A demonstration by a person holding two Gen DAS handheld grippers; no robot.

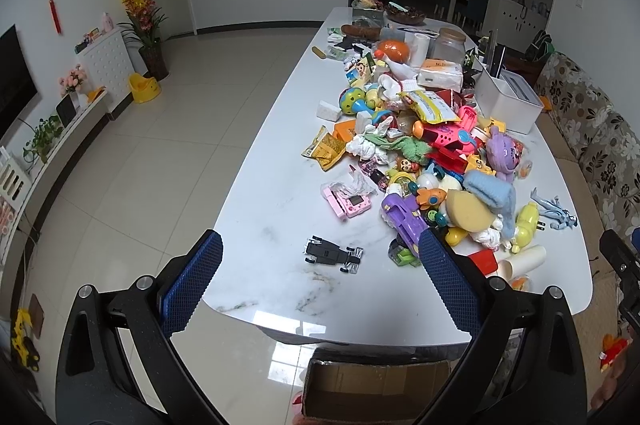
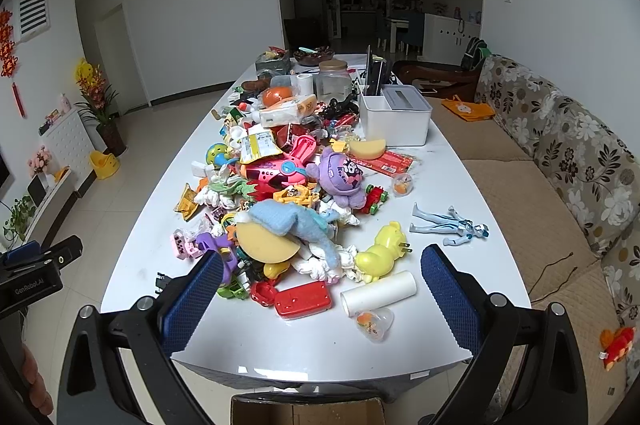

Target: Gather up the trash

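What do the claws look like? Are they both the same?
Yes, they match. The left claw and the right claw each have two black plastic fingers with triangle-shaped cutouts, round silver bolts, and blue bumpy pads on the inside. The body of the left one, seen in the right view, has small white letters reading "GenRobot.AI".
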